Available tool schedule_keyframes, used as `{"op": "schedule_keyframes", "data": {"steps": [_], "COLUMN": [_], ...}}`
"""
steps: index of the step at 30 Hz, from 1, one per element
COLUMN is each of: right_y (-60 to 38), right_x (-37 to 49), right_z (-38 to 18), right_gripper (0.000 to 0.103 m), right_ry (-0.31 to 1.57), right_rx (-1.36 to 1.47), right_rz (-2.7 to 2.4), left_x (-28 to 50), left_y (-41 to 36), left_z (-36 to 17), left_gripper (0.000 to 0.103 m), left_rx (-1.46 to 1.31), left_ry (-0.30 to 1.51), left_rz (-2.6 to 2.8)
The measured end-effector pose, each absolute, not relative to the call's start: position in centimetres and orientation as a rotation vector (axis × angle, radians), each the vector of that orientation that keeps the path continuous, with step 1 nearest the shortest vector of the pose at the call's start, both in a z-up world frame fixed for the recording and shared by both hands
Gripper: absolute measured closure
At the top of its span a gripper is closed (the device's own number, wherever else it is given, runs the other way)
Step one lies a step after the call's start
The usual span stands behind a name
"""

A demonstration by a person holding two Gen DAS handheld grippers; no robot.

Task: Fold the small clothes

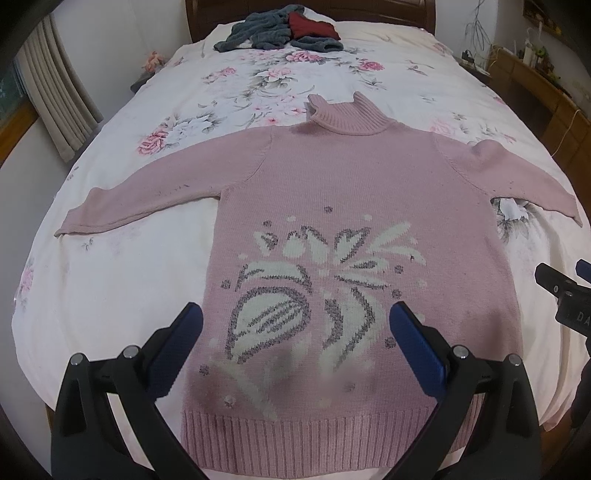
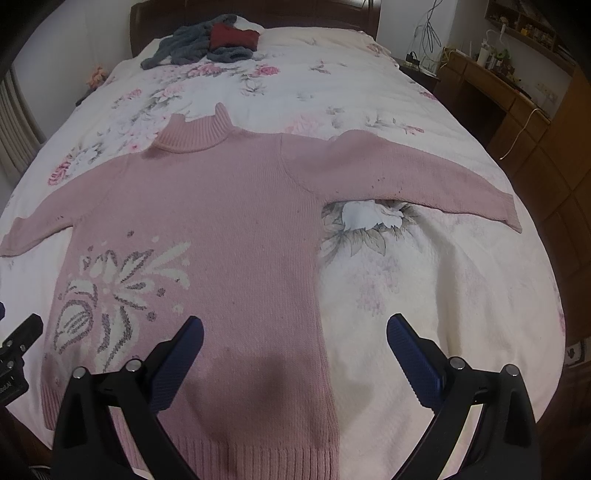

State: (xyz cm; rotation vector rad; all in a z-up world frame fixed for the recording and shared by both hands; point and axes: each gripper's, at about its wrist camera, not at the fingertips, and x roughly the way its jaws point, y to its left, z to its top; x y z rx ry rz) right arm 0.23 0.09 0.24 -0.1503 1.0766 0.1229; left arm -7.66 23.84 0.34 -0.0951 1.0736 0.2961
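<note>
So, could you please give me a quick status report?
Both grippers, left and right, open, empty. Pink turtleneck sweater flat, sleeves spread, unfolded. Clothes pile far off, nothing blocking.

bedspread bare beside sweater, seemingly unobstructed

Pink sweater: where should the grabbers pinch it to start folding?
Probably the sweater sleeve cuffs. Both sleeves lie flat and spread sideways, so each cuff is a free end. Bring the open right gripper in from the outer right side, the open left gripper from the left, then carry each cuff across the body.
</note>
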Motion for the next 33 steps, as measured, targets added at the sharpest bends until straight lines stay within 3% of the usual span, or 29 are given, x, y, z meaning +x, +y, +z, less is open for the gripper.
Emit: {"op": "schedule_keyframes", "data": {"steps": [33], "right_y": [-4.1], "right_x": [3.2], "right_z": [-0.1], "right_gripper": [0.004], "right_ry": [1.044], "right_rx": [-0.055], "right_rz": [0.135], "left_x": [-4.5], "left_y": [22.0], "left_z": [-1.1], "left_gripper": [0.003], "left_rx": [-0.120], "left_ry": [1.087], "left_rz": [0.227]}}
